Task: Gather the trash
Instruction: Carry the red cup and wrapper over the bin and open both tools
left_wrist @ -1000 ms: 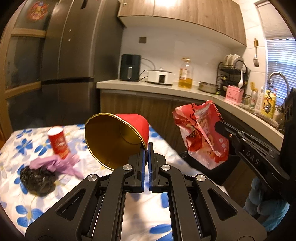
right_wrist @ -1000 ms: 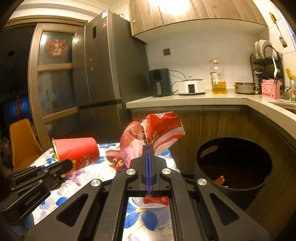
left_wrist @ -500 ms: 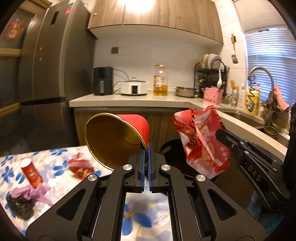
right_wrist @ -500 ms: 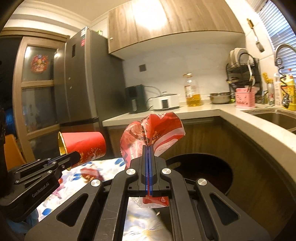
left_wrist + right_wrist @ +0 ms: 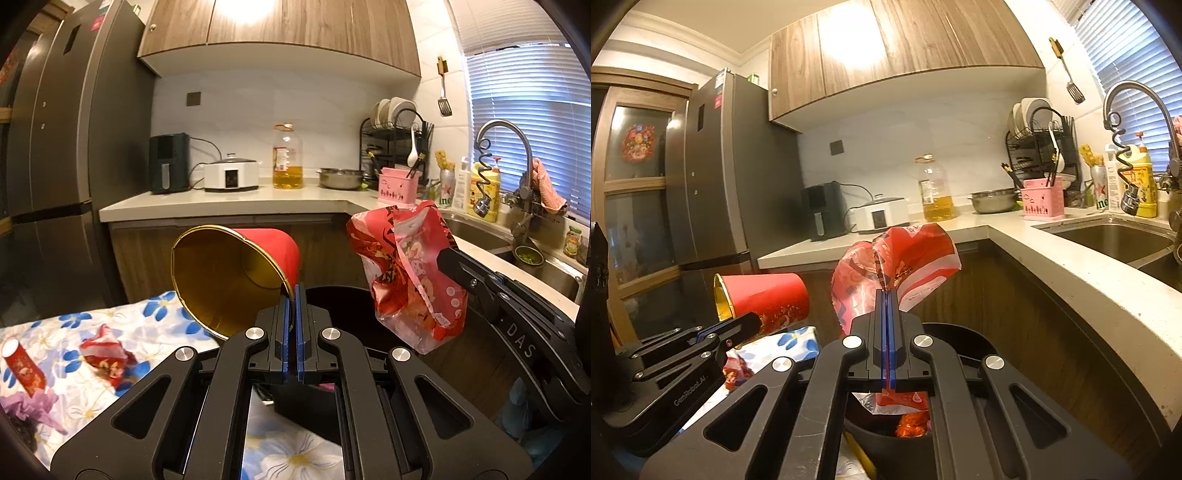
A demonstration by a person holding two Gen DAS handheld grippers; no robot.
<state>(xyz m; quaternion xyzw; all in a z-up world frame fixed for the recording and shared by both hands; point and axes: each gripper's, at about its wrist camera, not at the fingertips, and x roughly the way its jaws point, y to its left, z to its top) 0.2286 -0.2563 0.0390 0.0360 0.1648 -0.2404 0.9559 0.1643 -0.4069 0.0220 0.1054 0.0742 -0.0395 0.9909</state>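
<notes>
My left gripper [image 5: 294, 291] is shut on the rim of a red paper cup [image 5: 236, 273] with a gold inside, held tilted in the air above the black trash bin [image 5: 343, 306]. It also shows in the right wrist view [image 5: 764, 301]. My right gripper [image 5: 887, 295] is shut on a crumpled red snack bag [image 5: 897, 266], which hangs over the bin [image 5: 960, 334]. The bag also shows in the left wrist view [image 5: 406, 273]. Red trash [image 5: 910, 424] lies inside the bin.
A table with a blue-flower cloth [image 5: 155, 306] holds a red wrapper [image 5: 105, 350], a small red can [image 5: 24, 367], a purple glove [image 5: 29, 404] and a dark clump. The counter [image 5: 229, 203] and sink [image 5: 1108, 236] run behind and right. A fridge [image 5: 55, 147] stands left.
Both grippers have swung right from over the table to above the bin, carrying the cup and the bag. The table trash has slid to the left of view.
</notes>
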